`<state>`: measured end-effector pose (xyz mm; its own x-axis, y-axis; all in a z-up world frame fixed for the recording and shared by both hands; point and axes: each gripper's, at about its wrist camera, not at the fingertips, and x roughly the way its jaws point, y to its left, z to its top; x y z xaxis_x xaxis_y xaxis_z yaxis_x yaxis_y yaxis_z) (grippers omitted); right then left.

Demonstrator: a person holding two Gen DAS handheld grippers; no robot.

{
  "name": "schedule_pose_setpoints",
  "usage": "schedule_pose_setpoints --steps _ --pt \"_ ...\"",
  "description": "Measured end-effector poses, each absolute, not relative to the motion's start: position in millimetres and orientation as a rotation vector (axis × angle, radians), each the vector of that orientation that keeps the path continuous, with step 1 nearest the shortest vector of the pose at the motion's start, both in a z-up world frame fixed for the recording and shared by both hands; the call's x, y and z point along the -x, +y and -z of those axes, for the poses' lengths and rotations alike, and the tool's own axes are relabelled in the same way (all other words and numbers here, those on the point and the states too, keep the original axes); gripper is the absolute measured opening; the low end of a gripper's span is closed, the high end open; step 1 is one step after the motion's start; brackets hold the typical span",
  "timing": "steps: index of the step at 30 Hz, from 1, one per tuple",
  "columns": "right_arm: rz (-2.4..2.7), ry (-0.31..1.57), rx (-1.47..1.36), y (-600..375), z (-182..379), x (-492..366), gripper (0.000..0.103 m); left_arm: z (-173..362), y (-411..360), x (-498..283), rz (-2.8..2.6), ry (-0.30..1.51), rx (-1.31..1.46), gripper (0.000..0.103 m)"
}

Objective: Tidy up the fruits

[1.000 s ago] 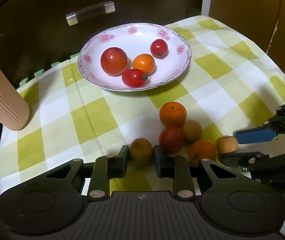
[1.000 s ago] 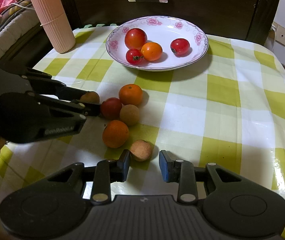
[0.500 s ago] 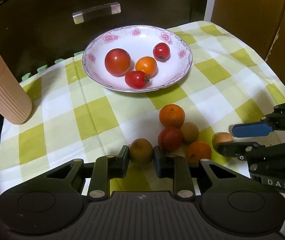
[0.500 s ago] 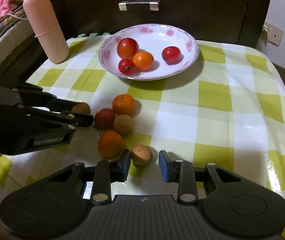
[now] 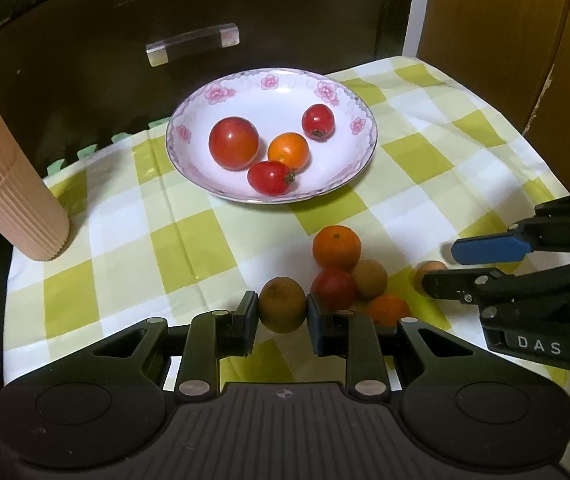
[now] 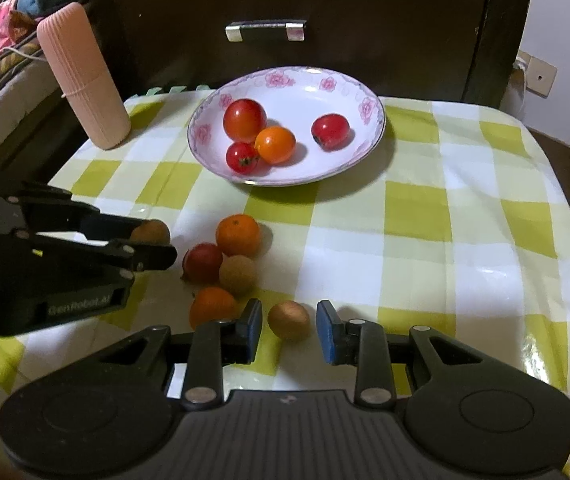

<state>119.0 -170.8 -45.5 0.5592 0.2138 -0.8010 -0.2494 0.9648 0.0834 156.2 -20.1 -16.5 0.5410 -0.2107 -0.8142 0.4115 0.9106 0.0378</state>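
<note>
I have the counter point(image 5: 213, 240) under its green-checked cloth, with the plate point(image 5: 341, 178) at the far side already carrying 4 fruits. Nearer me, a cluster of 4 loose fruits point(image 5: 335, 246) sits between my 2 grippers.

My left gripper point(image 5: 282, 312) has its jaws narrowed tight on a brown fruit point(image 5: 283, 310), both pads pressing its sides, so that one is held. From here the plate lies straight ahead and beyond the cluster, so I judge the carry must go up and over those loose fruits.

My right gripper point(image 6: 289, 330) has its jaws part-way apart around a small tan fruit point(image 6: 289, 320) resting on the cloth. A gap shows on each side, so nothing is gripped there yet. The fruit sits centred between the pads, its longer axis running roughly across the gap.
</note>
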Motion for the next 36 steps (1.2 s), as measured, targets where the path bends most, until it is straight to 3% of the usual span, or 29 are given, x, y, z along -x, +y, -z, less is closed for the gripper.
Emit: schedule_pose_setpoints --steps 36 --pt "-0.246 0.843 0.003 -170 13 -154 0.029 -5 -23 -172 0.365 0.876 -0.209 0.036"
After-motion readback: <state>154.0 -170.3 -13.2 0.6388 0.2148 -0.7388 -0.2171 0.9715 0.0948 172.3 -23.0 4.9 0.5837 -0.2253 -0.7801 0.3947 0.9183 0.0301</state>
